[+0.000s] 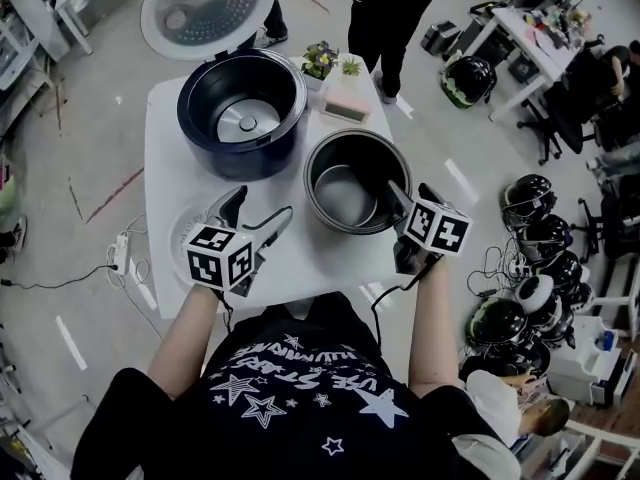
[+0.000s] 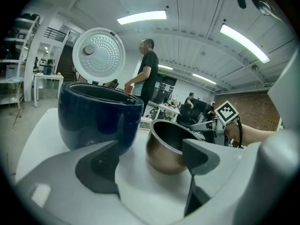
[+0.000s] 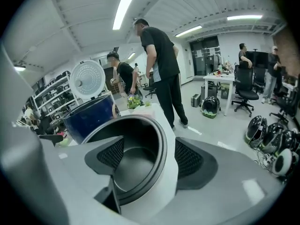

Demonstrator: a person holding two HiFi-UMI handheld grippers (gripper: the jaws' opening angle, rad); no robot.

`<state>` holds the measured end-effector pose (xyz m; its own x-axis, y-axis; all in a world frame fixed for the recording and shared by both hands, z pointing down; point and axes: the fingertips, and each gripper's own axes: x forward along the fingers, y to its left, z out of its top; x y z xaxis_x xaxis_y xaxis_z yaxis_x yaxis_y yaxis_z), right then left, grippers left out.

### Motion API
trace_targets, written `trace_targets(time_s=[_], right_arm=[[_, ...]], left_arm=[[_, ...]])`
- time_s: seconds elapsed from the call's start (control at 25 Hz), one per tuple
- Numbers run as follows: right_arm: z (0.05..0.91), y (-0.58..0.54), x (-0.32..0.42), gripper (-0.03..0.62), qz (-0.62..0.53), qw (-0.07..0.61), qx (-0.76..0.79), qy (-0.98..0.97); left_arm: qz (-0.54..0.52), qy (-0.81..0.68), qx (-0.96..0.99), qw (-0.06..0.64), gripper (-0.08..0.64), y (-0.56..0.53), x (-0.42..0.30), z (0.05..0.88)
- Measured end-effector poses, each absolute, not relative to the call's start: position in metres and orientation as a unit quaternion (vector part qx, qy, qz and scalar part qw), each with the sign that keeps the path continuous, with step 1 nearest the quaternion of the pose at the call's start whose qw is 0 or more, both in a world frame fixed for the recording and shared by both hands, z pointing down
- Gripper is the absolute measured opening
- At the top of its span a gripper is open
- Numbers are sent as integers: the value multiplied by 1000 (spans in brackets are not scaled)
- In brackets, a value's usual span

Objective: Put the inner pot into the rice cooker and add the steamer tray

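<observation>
Straddling: right hand-held gripper [image 3: 150, 156] stood open astride the right rim of the inner pot [image 1: 345, 196].
Rice cooker [image 1: 240, 153]: lay far-left of it.
Left hand-held gripper [image 2: 150, 161]: gaped empty.

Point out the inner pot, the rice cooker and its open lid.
inner pot [image 1: 345, 196]: head view, on its inside bottom.
rice cooker [image 1: 240, 164]: head view, on the dark blue front wall.
lid [image 1: 225, 8]: head view, on the perforated inner face.

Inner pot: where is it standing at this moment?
In the head view the inner pot stands on the white table, just right of the open rice cooker; the right gripper straddles its near right rim, jaws apart.
</observation>
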<state>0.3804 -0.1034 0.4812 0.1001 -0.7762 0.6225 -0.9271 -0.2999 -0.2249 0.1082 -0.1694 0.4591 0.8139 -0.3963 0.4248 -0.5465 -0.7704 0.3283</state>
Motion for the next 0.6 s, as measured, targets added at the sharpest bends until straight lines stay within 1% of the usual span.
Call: trace_targets(time_s=[0.2, 0.6], right_arm=[[502, -124, 393, 339, 363, 148, 695, -602], [529, -159, 405, 263, 391, 203, 628, -641]], left_arm=[[167, -298, 911, 231, 413, -173, 114, 458], [165, -356, 888, 240, 413, -176, 127, 459]])
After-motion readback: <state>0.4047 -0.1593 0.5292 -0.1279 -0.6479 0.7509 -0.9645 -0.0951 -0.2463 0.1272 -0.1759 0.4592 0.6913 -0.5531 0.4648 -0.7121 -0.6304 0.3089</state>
